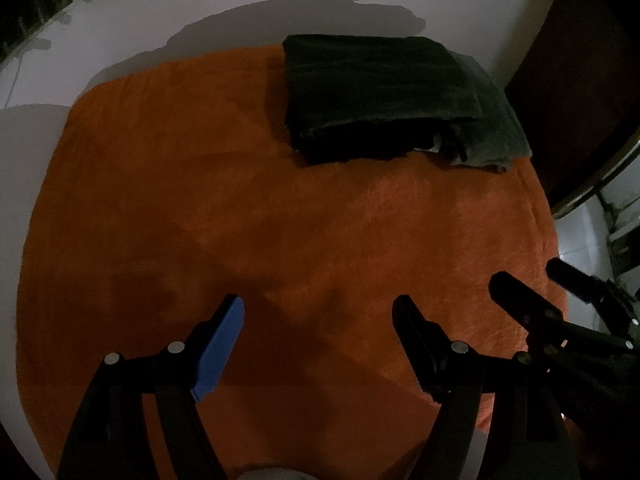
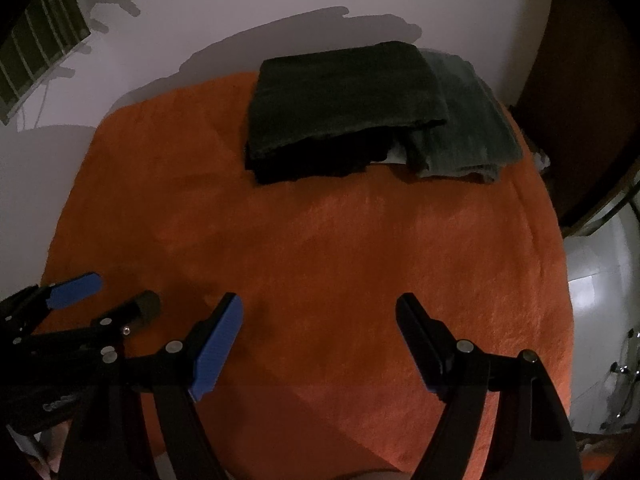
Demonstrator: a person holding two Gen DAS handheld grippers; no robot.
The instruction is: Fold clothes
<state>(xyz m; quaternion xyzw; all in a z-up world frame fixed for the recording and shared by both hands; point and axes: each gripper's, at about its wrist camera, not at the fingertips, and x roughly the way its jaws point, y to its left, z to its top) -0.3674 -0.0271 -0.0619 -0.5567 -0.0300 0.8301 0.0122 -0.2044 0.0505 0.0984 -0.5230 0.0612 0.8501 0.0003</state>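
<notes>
Between garments — folded dark cloth [image 1: 376,96] stacked far side of orange towel [image 1: 280,220]. Left gripper [image 1: 320,320] and right gripper [image 2: 320,320] wide, empty. Next: fetch another piece.

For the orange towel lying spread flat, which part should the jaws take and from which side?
Probably the orange towel by its near edge, close to a corner, coming down from above on the near side. It lies flat, so only an edge offers a lip; the far end is weighed down by the folded dark cloth and grey cloth.
</notes>
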